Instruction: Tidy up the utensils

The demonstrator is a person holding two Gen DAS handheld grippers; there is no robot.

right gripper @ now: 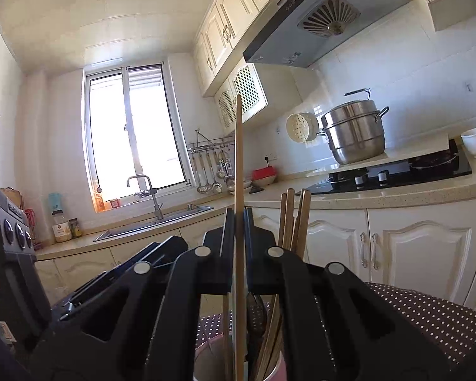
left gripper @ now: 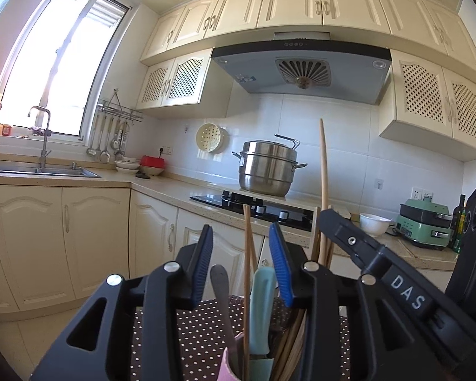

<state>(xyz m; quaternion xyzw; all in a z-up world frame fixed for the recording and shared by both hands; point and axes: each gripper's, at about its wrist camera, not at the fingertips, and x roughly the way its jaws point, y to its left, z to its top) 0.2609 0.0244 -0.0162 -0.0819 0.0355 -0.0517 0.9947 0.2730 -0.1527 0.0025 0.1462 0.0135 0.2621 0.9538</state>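
My left gripper (left gripper: 241, 247) is open, its blue pads on either side of the utensils that stand in a pink cup (left gripper: 230, 365) below. Between the pads rise a thin wooden chopstick (left gripper: 247, 254), a light blue handle (left gripper: 261, 301) and a grey metal handle (left gripper: 220, 282). My right gripper (right gripper: 239, 222) is shut on a long wooden chopstick (right gripper: 239, 146), held upright over the pink cup (right gripper: 206, 352). Other wooden chopsticks (right gripper: 293, 219) stand in the cup beside it. The right gripper shows in the left wrist view (left gripper: 349, 238), with the long chopstick (left gripper: 323, 165) above it.
The cup stands on a brown polka-dot cloth (left gripper: 187, 333). Behind are the counter with a black hob (left gripper: 254, 206), a steel steamer pot (left gripper: 266, 171), a white bowl (left gripper: 374, 223), a green appliance (left gripper: 425, 225), and a sink (left gripper: 38, 170) under the window.
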